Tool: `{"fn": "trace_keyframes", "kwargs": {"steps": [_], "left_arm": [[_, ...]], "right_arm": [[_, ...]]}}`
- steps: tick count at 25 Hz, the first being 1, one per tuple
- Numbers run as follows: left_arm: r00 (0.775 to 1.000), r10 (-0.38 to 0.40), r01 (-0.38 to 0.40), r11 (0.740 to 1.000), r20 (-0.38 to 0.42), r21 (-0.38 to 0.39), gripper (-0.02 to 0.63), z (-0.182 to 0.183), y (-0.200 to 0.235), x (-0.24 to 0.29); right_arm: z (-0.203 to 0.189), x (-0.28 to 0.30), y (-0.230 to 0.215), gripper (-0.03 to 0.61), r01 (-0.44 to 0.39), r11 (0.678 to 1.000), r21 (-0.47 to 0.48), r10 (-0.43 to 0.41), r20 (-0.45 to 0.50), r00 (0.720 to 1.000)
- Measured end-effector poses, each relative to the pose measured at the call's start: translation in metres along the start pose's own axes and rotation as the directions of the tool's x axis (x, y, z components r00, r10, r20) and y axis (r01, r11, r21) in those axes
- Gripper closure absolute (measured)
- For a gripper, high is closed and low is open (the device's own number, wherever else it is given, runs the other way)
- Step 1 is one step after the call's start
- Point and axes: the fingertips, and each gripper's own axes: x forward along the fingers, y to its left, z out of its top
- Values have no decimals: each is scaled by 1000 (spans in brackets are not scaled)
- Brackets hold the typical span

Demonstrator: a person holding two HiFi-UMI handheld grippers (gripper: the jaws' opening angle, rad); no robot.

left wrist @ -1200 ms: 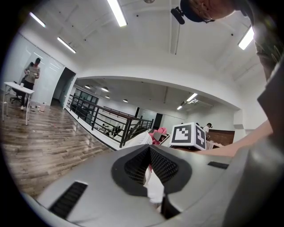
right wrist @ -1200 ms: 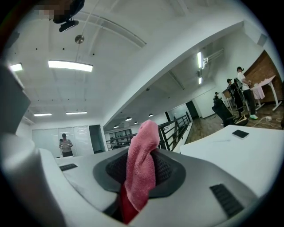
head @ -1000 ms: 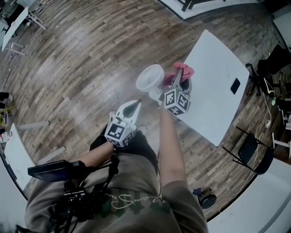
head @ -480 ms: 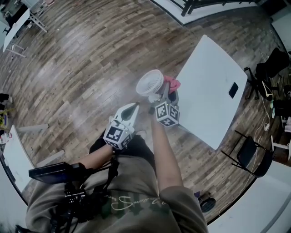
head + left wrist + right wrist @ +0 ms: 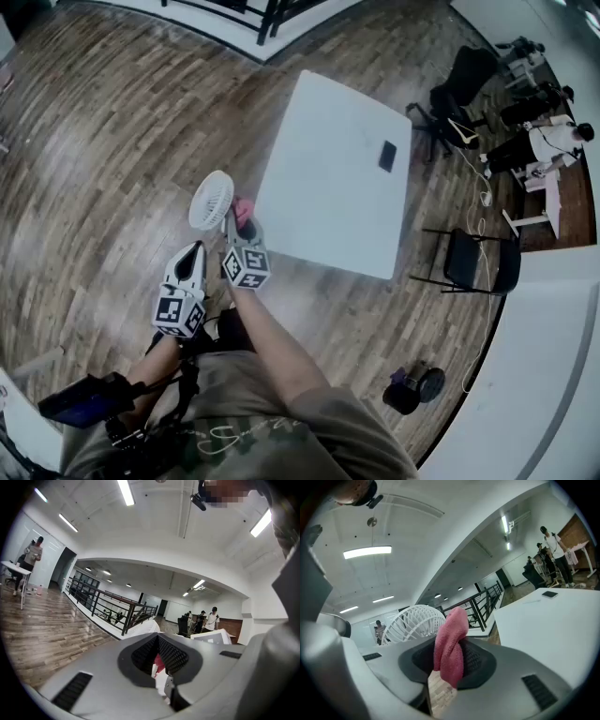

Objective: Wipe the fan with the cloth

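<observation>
Watching the right claw [image 5: 232, 219], clamped on the pink cloth [image 5: 244, 207], with the fan [image 5: 211, 199] just beyond its tips: a hard swipe could topple it; the left claw [image 5: 194, 250] is closed.

Wood-plank floor [image 5: 103, 122] all round. White table [image 5: 328, 187] just right of the fingers [image 5: 191, 264], black chair [image 5: 480, 265] past its far side. Black railing [image 5: 110, 609] ahead of them. White ceiling, strip lights [image 5: 125, 491], white walls.
</observation>
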Motion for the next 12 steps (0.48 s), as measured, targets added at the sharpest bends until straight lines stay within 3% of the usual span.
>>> {"fn": "trace_keyframes", "kwargs": {"steps": [6, 12], "left_arm": [[998, -63, 63, 998, -6, 31, 595, 1, -33, 14], [999, -50, 50, 998, 4, 47, 595, -2, -29, 22]], "right_arm": [[12, -16, -11, 471, 16, 998, -60, -16, -11, 1000], [8, -19, -10, 471, 1, 990, -141, -2, -4, 1000]]}}
